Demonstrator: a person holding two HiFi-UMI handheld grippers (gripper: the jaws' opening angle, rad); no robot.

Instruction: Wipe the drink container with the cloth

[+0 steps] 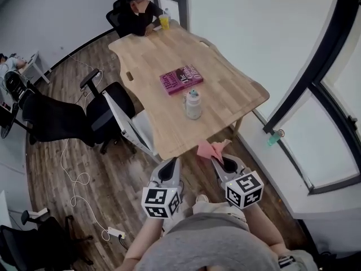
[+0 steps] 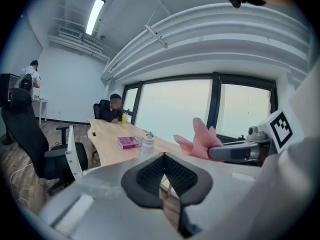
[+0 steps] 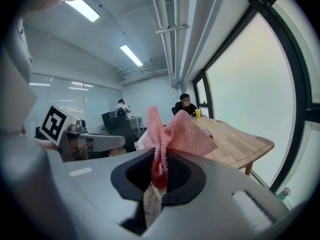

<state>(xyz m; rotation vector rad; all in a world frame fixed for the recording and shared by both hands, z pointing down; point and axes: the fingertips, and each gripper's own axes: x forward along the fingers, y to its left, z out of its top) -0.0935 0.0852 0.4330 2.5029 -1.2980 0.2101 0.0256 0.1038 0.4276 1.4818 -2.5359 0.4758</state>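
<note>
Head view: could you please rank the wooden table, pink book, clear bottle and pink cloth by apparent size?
Light wooden table
Pink rectangular book
Clear plastic drink bottle and pink mesh cloth look alike; unranked.

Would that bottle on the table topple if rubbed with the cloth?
Quite possibly: the bottle stands upright, taller than wide, with nothing steadying it. It looks like pale plastic, so probably light. The smooth wooden table may let it slide.

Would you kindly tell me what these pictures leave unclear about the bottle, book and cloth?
Bottle: contents and dirt too small in head view; absent from right gripper view, likely behind the cloth.
Book: title too small, head view.
Cloth: lower end buried inside the right tool.
</note>
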